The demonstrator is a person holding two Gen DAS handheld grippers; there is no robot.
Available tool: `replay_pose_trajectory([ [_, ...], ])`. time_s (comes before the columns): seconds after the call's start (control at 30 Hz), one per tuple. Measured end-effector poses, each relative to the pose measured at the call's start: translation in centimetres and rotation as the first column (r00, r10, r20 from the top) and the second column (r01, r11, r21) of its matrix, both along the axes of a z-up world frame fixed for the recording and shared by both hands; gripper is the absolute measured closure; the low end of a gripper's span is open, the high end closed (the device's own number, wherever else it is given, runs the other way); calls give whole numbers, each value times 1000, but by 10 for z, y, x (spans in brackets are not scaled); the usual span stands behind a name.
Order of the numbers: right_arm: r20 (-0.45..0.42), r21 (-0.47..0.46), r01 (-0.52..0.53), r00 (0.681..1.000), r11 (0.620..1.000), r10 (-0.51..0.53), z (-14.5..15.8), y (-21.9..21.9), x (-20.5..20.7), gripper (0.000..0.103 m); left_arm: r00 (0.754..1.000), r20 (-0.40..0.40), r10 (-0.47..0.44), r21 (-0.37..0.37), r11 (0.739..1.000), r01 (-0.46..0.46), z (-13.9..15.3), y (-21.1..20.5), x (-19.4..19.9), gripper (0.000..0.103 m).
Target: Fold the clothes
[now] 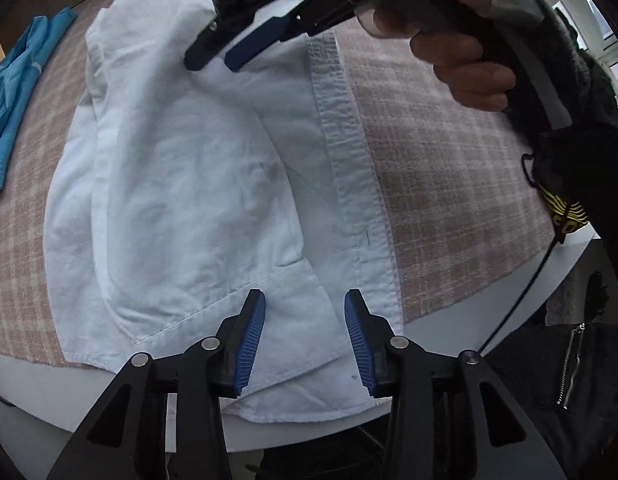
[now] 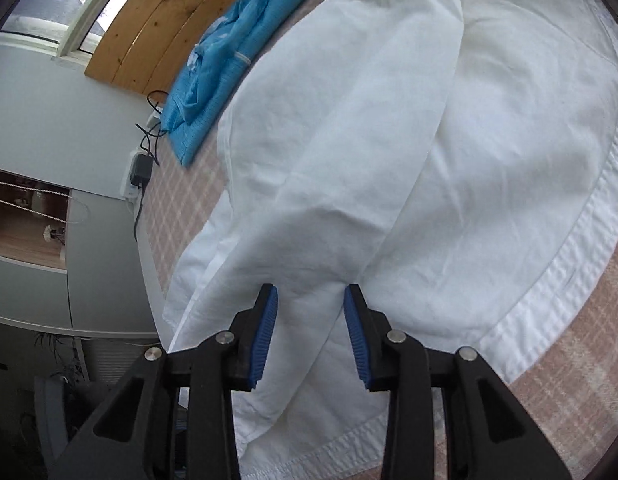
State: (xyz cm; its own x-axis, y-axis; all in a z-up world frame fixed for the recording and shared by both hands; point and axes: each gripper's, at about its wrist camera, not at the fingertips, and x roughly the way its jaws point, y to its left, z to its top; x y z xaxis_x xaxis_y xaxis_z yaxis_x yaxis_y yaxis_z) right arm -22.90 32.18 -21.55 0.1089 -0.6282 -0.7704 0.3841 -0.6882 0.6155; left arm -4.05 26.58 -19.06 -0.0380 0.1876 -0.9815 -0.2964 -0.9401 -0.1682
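shirt: white button-up shirt (image 1: 181, 184) lies partly folded on the checked surface (image 1: 449, 168), placket running away from me
left hand-held gripper (image 1: 305, 336): open, empty, over the near hem
right hand-held gripper (image 2: 311, 336): open too, nothing pinched, above the folded-over sleeve (image 2: 329, 128), nearer the far end
blue garment (image 2: 225, 68): well off to the side

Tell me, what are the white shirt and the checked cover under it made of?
White shirt: looks like thin woven cotton, matte, finely creased, with stitched hems. Checked cover: seemingly a coarser woven cloth, pink and cream, slightly fuzzy. Neither fibre can be confirmed by sight.
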Motion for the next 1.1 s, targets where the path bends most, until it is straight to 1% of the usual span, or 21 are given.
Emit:
replay_pose_trajectory([
  [0.1, 8, -17, 16, 1000, 1000, -16, 1, 5, 2, 69, 1000, -1, -3, -40, 999, 3, -4, 4, 0, 60],
  [0.17, 13, -22, 16, 1000, 1000, -16, 2, 8, 4, 69, 1000, -17, -21, -77, 997, 20, -4, 6, 2, 64],
  [0.23, 10, -17, 13, 1000, 1000, -13, 4, 11, 8, 69, 999, -36, -29, -96, 995, 26, -3, 5, 4, 74],
  [0.27, 12, -19, 12, 1000, 1000, -12, 5, 13, 10, 69, 999, -31, -10, -81, 997, 7, -2, 0, 4, 77],
  [0.4, 30, -41, 9, 1000, 999, -8, 7, 18, 19, 68, 998, -5, 68, -28, 997, -68, 0, -25, 1, 97],
  [0.43, 34, -42, 5, 999, 999, -3, 7, 19, 22, 68, 996, 2, 86, -17, 996, -86, 1, -31, 1, 98],
  [0.47, 37, -45, -1, 999, 999, 2, 8, 20, 27, 69, 995, 7, 104, 8, 995, -104, 4, -39, 1, 98],
  [0.57, 28, -60, -27, 999, 998, 29, 16, 24, 52, 69, 988, -31, 152, 44, 988, -150, 21, -60, 4, 96],
  [0.6, 19, -56, -38, 999, 998, 39, 19, 24, 63, 69, 987, -48, 155, 37, 987, -154, 25, -67, 6, 95],
  [0.63, 5, -46, -48, 999, 998, 49, 22, 25, 74, 69, 985, -67, 160, 11, 987, -160, 29, -73, 7, 94],
  [0.7, -27, -20, -63, 998, 998, 62, 27, 24, 95, 70, 982, -82, 169, -25, 985, -171, 32, -86, 8, 94],
  [0.77, -45, -3, -81, 996, 997, 81, 30, 19, 115, 70, 979, -82, 185, -6, 982, -186, 37, -100, 7, 94],
  [0.8, -52, 7, -86, 995, 996, 87, 29, 16, 124, 70, 978, -82, 193, 4, 981, -194, 40, -101, 10, 92],
  [0.83, -56, 20, -87, 995, 996, 88, 27, 15, 132, 70, 978, -85, 193, 9, 981, -193, 41, -102, 10, 87],
  [0.87, -62, 39, -86, 994, 996, 88, 25, 13, 139, 70, 980, -83, 179, -2, 984, -180, 39, -103, 7, 85],
  [0.93, -70, 82, -82, 994, 993, 88, 18, 9, 147, 70, 985, -70, 155, -9, 988, -156, 32, -104, 4, 84],
  [0.97, -66, 91, -76, 994, 993, 82, 15, 8, 150, 70, 988, -54, 146, 4, 989, -146, 27, -102, 3, 84],
  [1.0, -61, 86, -61, 996, 994, 66, 12, 8, 151, 69, 991, -49, 125, -8, 992, -126, 22, -99, 1, 85],
  [1.03, -62, 82, -47, 997, 996, 52, 12, 7, 152, 69, 994, -45, 104, -23, 994, -105, 17, -96, 1, 88],
  [1.07, -64, 83, -37, 997, 996, 42, 12, 5, 153, 69, 996, -49, 80, -75, 994, -83, 11, -95, 2, 88],
  [1.1, -63, 81, -26, 998, 996, 31, 12, 4, 154, 69, 997, -37, 71, -110, 991, -74, 4, -97, 2, 88],
])
